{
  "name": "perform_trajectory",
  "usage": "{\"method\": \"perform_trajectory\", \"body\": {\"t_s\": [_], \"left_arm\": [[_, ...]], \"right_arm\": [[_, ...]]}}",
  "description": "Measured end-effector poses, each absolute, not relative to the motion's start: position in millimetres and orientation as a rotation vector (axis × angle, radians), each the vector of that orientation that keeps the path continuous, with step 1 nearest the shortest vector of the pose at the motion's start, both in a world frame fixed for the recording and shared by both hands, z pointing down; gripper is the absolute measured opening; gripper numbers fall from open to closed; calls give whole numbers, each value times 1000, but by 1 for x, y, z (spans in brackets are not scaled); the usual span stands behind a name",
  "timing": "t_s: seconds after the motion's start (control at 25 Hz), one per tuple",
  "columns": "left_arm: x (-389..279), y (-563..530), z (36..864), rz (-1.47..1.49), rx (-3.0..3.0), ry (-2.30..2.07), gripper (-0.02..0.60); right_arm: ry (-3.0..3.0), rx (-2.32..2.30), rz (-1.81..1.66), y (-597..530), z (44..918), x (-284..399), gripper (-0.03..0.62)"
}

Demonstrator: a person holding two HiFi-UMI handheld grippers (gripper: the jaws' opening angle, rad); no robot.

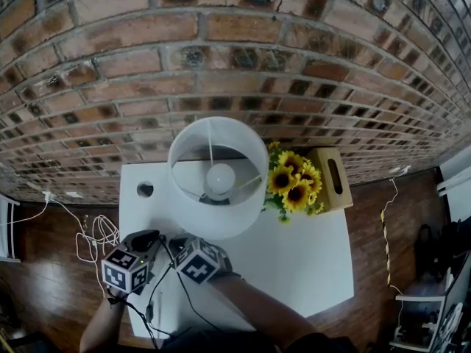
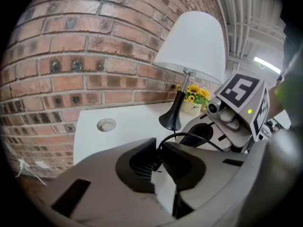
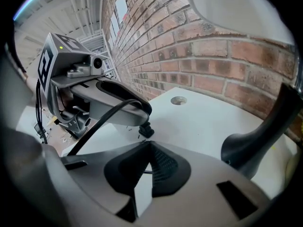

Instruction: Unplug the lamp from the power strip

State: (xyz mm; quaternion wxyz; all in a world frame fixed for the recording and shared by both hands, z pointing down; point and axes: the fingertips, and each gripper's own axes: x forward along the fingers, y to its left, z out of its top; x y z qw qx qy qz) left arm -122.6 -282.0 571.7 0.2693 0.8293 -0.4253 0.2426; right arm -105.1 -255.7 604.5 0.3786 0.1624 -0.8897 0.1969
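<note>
The lamp with its white shade (image 1: 221,223) and black base (image 2: 170,121) stands at the back of the white table (image 1: 302,263). My left gripper (image 1: 151,238) (image 2: 157,156) is shut on the lamp's small black plug (image 3: 146,130), held just above the tabletop. The black cord (image 3: 102,119) arcs away from the plug. Close beside it on the right, my right gripper (image 1: 176,244) (image 3: 147,146) has its tips together. Nothing shows plainly between its pads. White shows under both pairs of jaws; I cannot tell whether it is the power strip or the table.
Sunflowers (image 1: 294,182) and a wooden box (image 1: 335,179) stand right of the lamp. A round cable hole (image 1: 145,190) lies at the table's back left. A brick wall runs behind. White cables (image 1: 96,241) trail on the wooden floor to the left.
</note>
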Motion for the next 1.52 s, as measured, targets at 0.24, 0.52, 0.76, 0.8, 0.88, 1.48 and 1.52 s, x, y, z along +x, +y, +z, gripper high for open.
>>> {"method": "perform_trajectory", "body": {"t_s": [0.24,0.52,0.76,0.8,0.88,1.48,1.52], "left_arm": [[-111,-283,562,855,2388,-1107,34],[-113,-284,557,781,2379,-1106,11],[-116,-284,555,695,2345,-1120,8],[-117,-284,555,680,2337,-1123,8],[-118,-285,554,653,2319,-1135,6],[-113,-277,559,968,2563,-1109,39],[-114,-277,559,962,2573,-1115,43]], "right_arm": [[-2271,408,561,-255,604,-104,3],[-2270,423,582,-256,605,-106,4],[-2269,419,577,-257,606,-105,3],[-2270,424,582,-257,605,-105,3],[-2269,431,587,-258,605,-105,3],[-2264,403,589,-256,606,-105,5],[-2269,401,593,-256,605,-106,4]]}}
